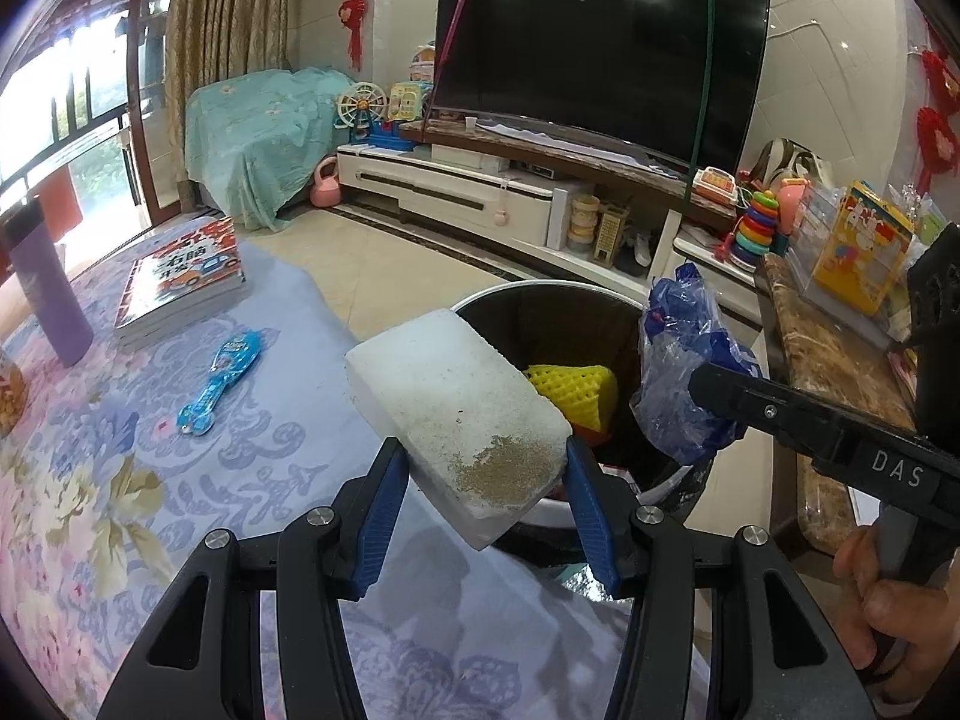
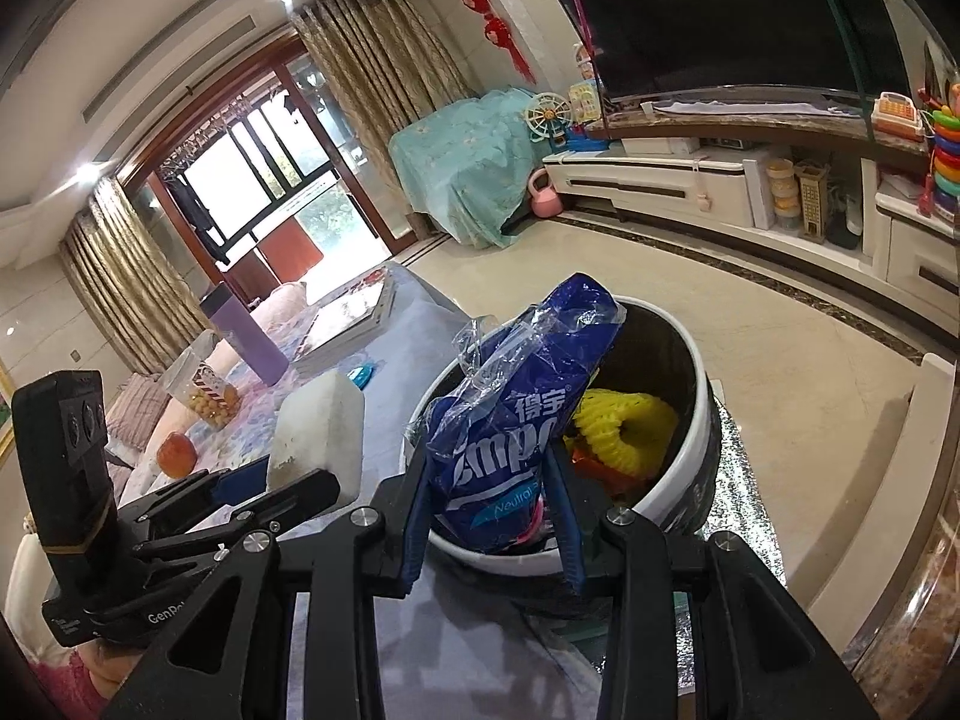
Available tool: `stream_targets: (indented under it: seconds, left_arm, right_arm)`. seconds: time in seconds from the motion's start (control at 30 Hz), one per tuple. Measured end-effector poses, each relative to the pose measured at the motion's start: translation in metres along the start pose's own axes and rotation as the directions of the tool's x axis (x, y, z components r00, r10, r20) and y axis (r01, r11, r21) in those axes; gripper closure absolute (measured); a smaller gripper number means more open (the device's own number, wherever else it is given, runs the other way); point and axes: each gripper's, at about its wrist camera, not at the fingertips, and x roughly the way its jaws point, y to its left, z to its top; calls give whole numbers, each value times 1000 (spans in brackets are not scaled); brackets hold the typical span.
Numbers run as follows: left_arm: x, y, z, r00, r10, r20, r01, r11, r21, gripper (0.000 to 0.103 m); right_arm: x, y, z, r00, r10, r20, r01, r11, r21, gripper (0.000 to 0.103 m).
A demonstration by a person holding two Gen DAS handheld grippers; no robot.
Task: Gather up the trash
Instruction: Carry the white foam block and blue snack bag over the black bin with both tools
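My left gripper (image 1: 480, 474) is shut on a white foam block (image 1: 456, 408) with a brown stain, holding it over the table edge beside the trash bin (image 1: 528, 294). My right gripper (image 2: 492, 498) is shut on a crumpled blue plastic tissue wrapper (image 2: 516, 414), held above the near rim of the bin (image 2: 690, 360). Yellow foam netting (image 2: 624, 426) and red scraps lie inside the bin. In the left wrist view the wrapper (image 1: 684, 372) hangs at the bin's right side. The foam block (image 2: 318, 426) shows left of the bin in the right wrist view.
On the floral tablecloth (image 1: 120, 480) lie a blue toy paddle (image 1: 219, 384), a stack of books (image 1: 180, 282), a purple bottle (image 1: 45, 288) and a snack jar (image 2: 204, 390). A TV stand with toys stands beyond the floor. A marble counter (image 1: 828, 372) runs at right.
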Motion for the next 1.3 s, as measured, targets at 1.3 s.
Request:
stream_targets:
  seconds: [1.3]
  left_arm:
    - [68, -7, 38, 996, -54, -74, 57, 998, 40, 51]
  right_arm:
    - [23, -23, 22, 995, -35, -97, 36, 999, 11, 67]
